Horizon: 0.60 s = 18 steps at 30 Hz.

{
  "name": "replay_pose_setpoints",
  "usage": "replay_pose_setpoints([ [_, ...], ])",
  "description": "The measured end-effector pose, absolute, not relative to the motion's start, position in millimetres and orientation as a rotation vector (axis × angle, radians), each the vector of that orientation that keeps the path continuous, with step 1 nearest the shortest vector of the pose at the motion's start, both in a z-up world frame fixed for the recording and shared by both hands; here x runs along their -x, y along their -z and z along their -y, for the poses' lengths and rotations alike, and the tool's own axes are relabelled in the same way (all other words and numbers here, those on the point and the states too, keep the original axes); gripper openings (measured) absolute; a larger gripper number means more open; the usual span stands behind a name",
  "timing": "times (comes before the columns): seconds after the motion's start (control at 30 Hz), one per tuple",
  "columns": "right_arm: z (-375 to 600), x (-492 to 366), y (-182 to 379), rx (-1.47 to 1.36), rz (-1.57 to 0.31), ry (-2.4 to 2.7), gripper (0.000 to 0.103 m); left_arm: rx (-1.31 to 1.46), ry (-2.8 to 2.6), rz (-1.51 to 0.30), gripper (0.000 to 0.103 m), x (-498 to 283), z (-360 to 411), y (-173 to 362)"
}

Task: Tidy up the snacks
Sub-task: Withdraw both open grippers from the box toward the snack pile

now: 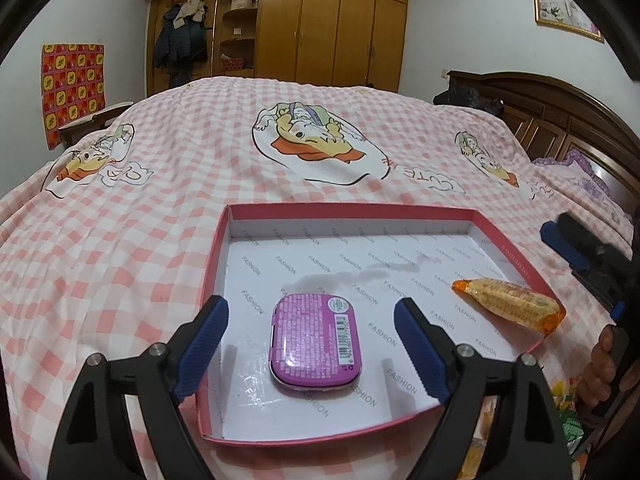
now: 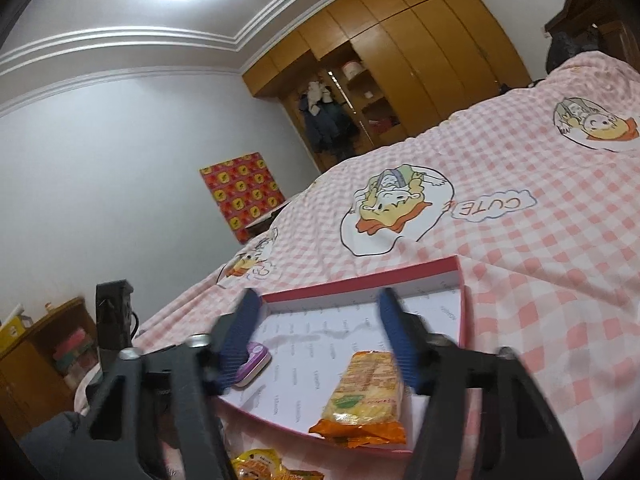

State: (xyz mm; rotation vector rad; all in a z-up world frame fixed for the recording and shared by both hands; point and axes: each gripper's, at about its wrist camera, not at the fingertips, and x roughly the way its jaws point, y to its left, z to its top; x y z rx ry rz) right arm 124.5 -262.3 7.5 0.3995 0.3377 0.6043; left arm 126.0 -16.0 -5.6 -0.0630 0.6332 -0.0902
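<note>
Box: a shallow pink-rimmed box (image 1: 218, 280) lay open on the pink checked bedspread (image 1: 120, 248); its white floor was printed over and over with the word FASHION
Tin: a flat purple tin (image 1: 316, 342) lay on the box floor, near the near-left corner, its barcode side up
Wafer pack: an orange-ended snack packet (image 1: 508, 304) lay at the right side of the box, one end over the right rim; in the right wrist view the same packet (image 2: 366, 392) overhung the near rim
Left gripper: the left gripper (image 1: 314, 350) hung over the near part of the box, jaws wide apart; the tin lay between its blue pads (image 1: 204, 346), touched by neither
Right gripper: the right gripper (image 2: 316, 344) was part open; the packet lay just below and between its fingers, clear of the left pad; whether the right pad touched it could not be told
Other snacks: further yellow and orange packets (image 2: 260, 466) lay on the bed just near of the box
Room: a wooden wardrobe (image 1: 320, 24) stood at the far wall
</note>
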Motion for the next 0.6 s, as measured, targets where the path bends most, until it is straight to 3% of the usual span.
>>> replay_pose_setpoints([
  [0.07, 256.1, -126.6, -6.9, -0.364, -0.369, -0.590, 0.024, 0.061, 0.090, -0.633, 0.088, -125.2, 15.8, 6.3],
  [0.1, 253.1, -128.0, -6.1, -0.348, -0.386, -0.585, 0.022, 0.061, 0.090, -0.632, 0.088, -124.5, 15.0, 6.5],
  [0.6, 244.6, -119.0, -11.5, -0.267, -0.358, -0.576, 0.023, 0.078, 0.101, -0.627, 0.089, -117.0, 11.5, 5.3],
])
